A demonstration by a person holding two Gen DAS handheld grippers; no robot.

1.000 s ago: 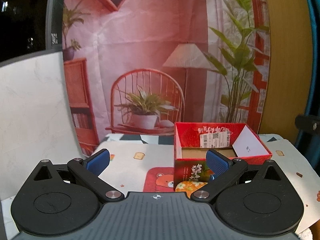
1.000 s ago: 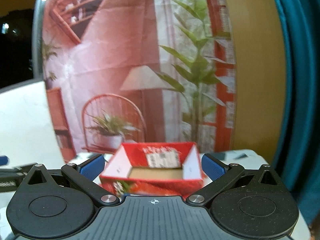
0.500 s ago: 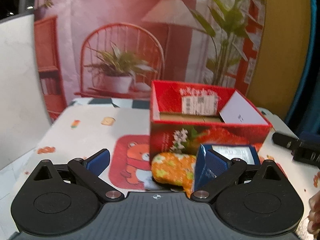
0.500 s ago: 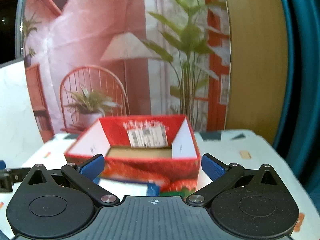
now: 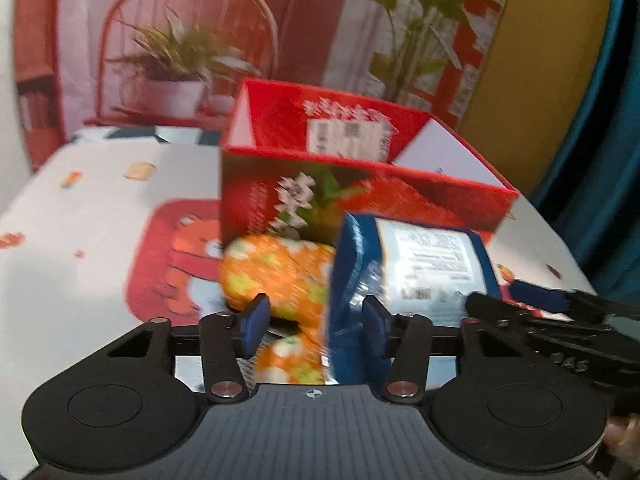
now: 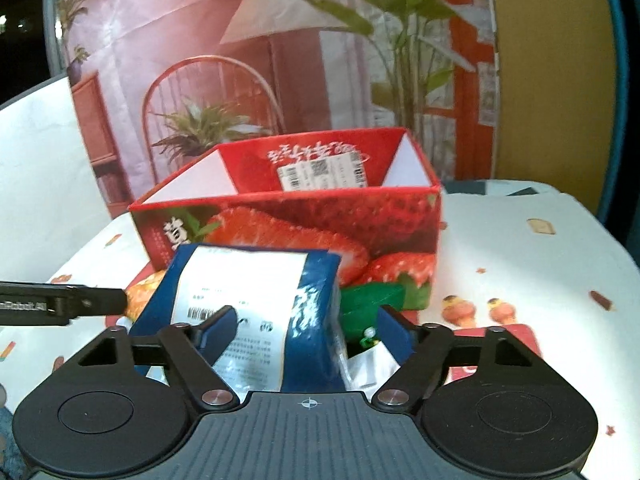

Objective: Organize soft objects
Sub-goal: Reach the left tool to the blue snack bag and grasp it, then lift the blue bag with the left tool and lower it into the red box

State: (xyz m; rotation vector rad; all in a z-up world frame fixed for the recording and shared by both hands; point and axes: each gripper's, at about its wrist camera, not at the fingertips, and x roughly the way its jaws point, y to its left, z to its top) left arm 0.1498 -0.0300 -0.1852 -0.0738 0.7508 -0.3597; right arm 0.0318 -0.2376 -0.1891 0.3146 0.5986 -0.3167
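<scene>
A red strawberry-print box (image 5: 360,184) stands open on the table; it also shows in the right wrist view (image 6: 304,220). In front of it lie an orange flowered soft item (image 5: 280,276) and a blue packet with a white label (image 5: 416,268), also in the right wrist view (image 6: 248,300). My left gripper (image 5: 314,320) has its fingers partly closed around the orange item's lower part and the packet's left edge; contact is unclear. My right gripper (image 6: 306,332) is open around the blue packet. A green packet (image 6: 372,300) lies right of it.
The table (image 6: 520,256) has a white cloth with cartoon prints and a red bear mat (image 5: 172,256). A printed backdrop (image 6: 240,60) stands behind the box. The right gripper shows at the right of the left wrist view (image 5: 560,320). A white panel (image 6: 40,152) stands at left.
Both grippers have dropped and moved in on the items in front of the box. The left fingers have narrowed around the orange item. The right gripper now straddles the blue packet.
</scene>
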